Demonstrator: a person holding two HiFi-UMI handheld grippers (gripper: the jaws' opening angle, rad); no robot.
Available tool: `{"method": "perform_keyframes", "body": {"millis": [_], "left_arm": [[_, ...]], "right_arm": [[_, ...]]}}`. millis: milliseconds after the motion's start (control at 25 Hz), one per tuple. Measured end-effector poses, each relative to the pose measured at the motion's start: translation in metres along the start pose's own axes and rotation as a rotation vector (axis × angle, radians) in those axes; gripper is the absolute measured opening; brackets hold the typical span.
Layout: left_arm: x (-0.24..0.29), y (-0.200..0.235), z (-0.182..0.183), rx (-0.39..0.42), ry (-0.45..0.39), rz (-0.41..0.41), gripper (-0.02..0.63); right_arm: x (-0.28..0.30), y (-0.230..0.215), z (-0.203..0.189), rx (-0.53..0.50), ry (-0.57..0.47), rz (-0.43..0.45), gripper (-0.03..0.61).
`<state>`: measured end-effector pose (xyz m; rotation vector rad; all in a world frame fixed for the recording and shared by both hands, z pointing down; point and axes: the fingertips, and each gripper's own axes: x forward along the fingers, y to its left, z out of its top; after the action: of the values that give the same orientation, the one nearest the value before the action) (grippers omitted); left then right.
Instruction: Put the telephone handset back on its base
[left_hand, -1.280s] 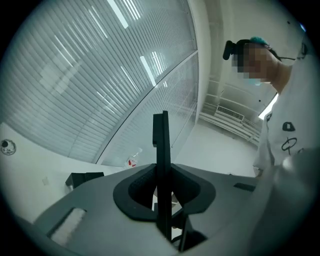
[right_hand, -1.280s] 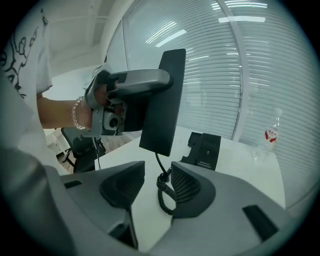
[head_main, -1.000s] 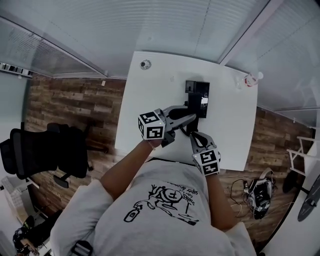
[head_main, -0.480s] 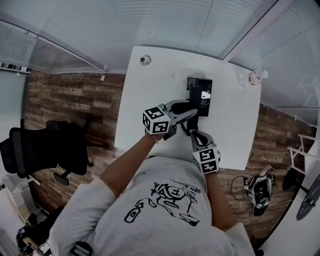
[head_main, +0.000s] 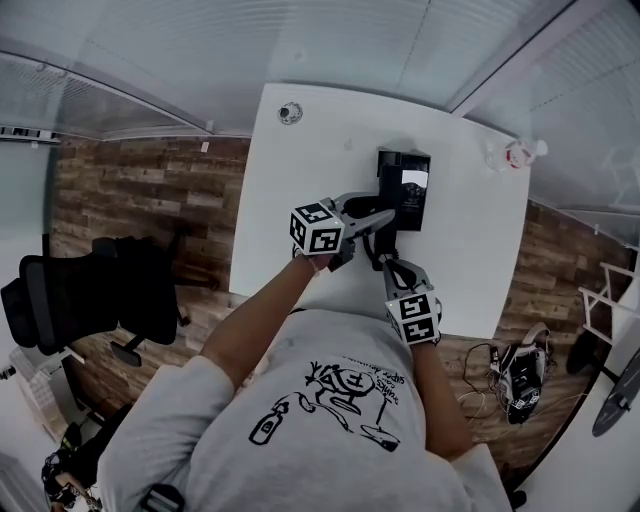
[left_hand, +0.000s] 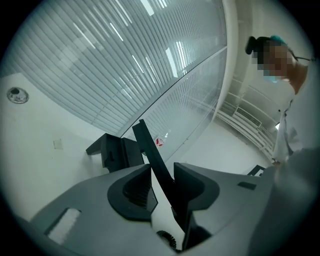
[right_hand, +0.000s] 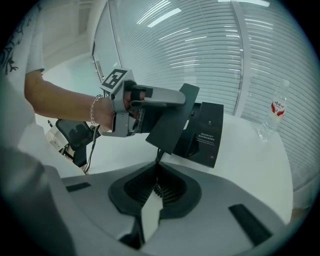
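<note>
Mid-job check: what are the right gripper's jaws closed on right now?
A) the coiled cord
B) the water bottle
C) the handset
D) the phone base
A: in the right gripper view, the jaws of the right gripper pinch the coiled cord that hangs from the handset.

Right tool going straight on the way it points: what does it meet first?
Likely the handset, where the cord gripped by the right tool leads; base sits behind. Depth unclear.
</note>
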<state>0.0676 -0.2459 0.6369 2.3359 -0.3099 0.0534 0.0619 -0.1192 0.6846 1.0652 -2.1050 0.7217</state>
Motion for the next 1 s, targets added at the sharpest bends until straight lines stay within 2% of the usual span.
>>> {"method": "perform_keyframes", "body": {"millis": [200,440,720,1000], "left_arm": [[0.003,0.020,-0.012,-0.086,0.035,0.017,0.147],[0.009,0.028,-0.025,-0.126,0.105,0.040,0.155],[0.011,0.037,-0.035,-0.129,0.192,0.095,0.164],[0.007,0.043,-0.038,-0.061,0.294,0.162,0.192]], "right_arm": [[0.004,-0.003,-0.002,0.000,0.015,-0.003,0.008],[0.004,-0.002,-0.007,0.000,0.036,-0.003,0.008],[0.004,-0.005,-0.010,0.020,0.041,-0.018,0.008],[0.004,-0.008,-0.010,0.045,0.033,-0.028,0.008]]}}
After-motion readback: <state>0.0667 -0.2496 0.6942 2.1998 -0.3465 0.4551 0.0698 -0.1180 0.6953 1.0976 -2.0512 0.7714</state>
